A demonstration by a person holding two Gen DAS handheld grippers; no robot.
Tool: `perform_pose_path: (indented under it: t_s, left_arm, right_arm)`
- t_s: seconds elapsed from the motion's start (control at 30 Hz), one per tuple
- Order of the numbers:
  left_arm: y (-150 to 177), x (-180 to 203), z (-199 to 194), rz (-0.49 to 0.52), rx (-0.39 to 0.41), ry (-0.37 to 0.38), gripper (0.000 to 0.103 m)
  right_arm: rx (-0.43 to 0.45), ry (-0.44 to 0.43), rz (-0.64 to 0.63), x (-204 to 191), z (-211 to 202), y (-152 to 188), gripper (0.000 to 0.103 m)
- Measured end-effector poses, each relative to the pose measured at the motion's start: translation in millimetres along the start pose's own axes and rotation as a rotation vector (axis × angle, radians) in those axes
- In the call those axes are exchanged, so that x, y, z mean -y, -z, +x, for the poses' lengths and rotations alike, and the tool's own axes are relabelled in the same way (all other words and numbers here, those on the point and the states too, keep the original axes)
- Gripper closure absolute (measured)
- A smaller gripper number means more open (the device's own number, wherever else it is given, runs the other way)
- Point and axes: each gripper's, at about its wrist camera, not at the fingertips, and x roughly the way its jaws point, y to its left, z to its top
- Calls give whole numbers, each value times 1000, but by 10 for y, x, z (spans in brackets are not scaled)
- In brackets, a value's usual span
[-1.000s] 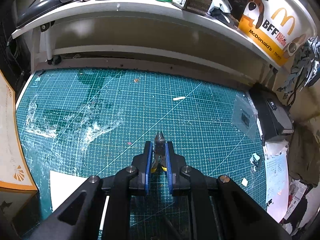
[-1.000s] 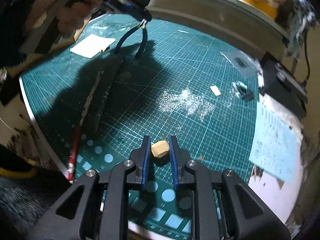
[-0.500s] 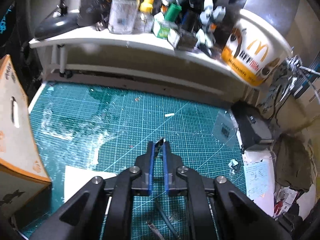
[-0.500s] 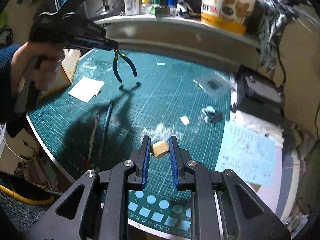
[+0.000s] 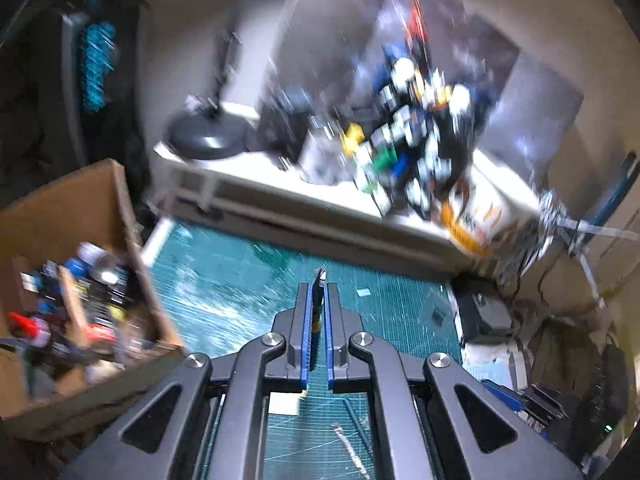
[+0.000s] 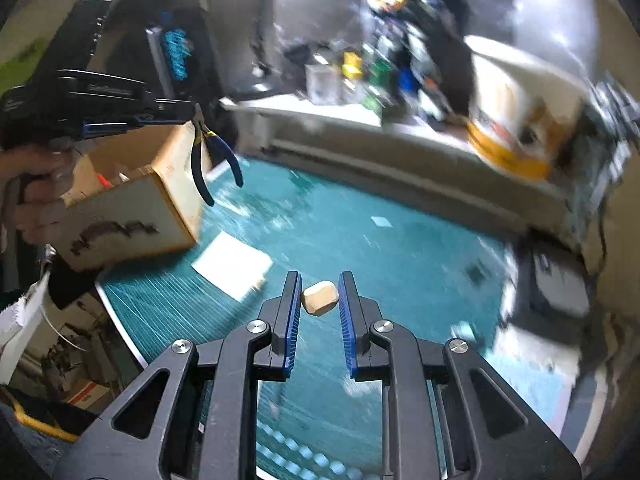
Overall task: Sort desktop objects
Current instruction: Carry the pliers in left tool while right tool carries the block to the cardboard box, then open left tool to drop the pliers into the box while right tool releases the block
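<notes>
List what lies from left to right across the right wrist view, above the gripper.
Left gripper holding blue-handled pliers → cardboard box → white paper → tan block between the right gripper fingers → white-and-yellow bucket.

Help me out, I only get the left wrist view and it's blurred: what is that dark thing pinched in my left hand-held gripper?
Observer: Pliers with blue handles, hanging open below the left hand-held gripper.
Operator: Where am I relative to the cardboard box?
Observer: The pliers hang in front of the cardboard box at its top corner.
Operator: And the right side?
Observer: The right hand-held gripper holds a tan block above the cutting mat.
</notes>
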Motion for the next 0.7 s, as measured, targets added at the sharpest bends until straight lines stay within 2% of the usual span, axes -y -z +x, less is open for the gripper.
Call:
perform_pose_path:
  t_s: [0.2,0.33,0.47,0.53,0.6,0.7]
  left_arm:
    - [-401,-634,-859,-67,70,-79,98]
    - [-468,-1216,-1105,-113,41,-180,98]
    - [-391,-1765,-943,-177,-69,-241,98]
    - [-335,-2024,-811,-213,-133,-261,98]
    - [-275,-2272,-680,-249,-195,-278,99]
    - [-190,-2465,-568,-271,-245,-295,100]
  right_arm:
    - [72,-209,-61,-596,93,-901,85]
    - [32,-353,-119,-1187,449,-1481,85]
    - [-80,-446,-152,-1820,997,-1831,85]
    - [-170,-464,-164,-2102,1300,-1883,85]
    - [-251,-465,-178,-2366,1569,-1900,85]
    - [-375,-429,-186,-2655,1948,-1837,85]
